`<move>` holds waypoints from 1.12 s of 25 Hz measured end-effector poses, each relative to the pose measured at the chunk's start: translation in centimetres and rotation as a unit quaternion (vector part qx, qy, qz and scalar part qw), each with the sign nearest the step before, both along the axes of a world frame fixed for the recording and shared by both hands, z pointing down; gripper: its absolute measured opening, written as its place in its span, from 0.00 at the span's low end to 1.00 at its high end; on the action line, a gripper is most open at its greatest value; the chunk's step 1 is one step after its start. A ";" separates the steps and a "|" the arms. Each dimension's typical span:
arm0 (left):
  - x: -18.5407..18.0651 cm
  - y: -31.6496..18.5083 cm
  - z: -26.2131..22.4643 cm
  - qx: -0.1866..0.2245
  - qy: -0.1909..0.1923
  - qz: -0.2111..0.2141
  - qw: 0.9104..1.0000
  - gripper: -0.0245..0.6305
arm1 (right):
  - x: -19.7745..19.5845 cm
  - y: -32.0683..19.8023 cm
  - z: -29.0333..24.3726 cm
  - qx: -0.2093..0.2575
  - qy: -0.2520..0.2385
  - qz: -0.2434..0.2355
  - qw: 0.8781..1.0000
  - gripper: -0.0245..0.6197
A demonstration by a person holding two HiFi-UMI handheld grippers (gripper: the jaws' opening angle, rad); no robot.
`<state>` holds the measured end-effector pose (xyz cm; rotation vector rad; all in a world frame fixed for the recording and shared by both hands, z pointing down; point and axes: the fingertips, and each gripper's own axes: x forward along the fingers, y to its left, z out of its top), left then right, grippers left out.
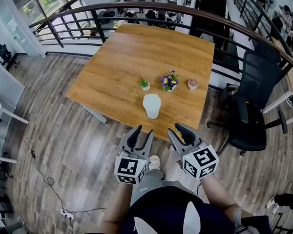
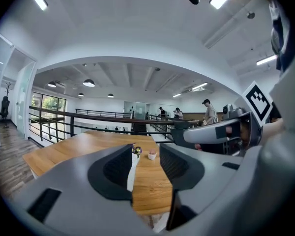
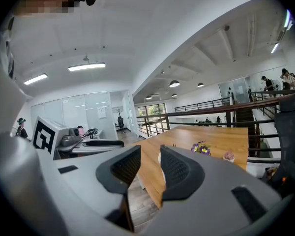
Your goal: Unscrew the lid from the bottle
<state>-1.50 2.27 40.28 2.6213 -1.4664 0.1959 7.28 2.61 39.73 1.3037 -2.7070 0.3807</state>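
Observation:
A white bottle [image 1: 152, 106] with a white lid stands upright near the front edge of the wooden table [image 1: 112, 57]. Both grippers hover in front of that edge, short of the bottle and below it in the head view. My left gripper [image 1: 140, 134] is open, with only air between its jaws. My right gripper [image 1: 178, 130] is open by a narrower gap and also holds nothing. In the left gripper view the bottle [image 2: 131, 173] shows as a white sliver behind the left jaw of the left gripper [image 2: 145, 156]. In the right gripper view the bottle [image 3: 160, 157] peeks between the jaws of the right gripper [image 3: 150, 156].
Behind the bottle stand three small pots: a green plant [image 1: 144, 83], purple flowers [image 1: 169, 81] and a pink plant [image 1: 193, 84]. A black office chair [image 1: 254, 111] sits right of the table. A dark railing [image 1: 136, 9] curves behind it. Wooden floor lies below the grippers.

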 end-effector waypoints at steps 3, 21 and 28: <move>0.3 -0.9 1.2 -0.016 -0.011 0.014 1.000 0.40 | -0.1 -0.9 0.4 -0.009 0.007 -0.006 1.000 0.32; -1.8 -8.5 8.6 -0.093 -0.069 0.062 0.991 0.47 | -2.9 -8.6 3.9 -0.074 0.066 -0.019 0.995 0.58; -2.0 -10.6 11.2 -0.105 -0.098 0.093 0.985 0.48 | -5.0 -11.0 5.3 -0.091 0.082 -0.014 0.992 0.65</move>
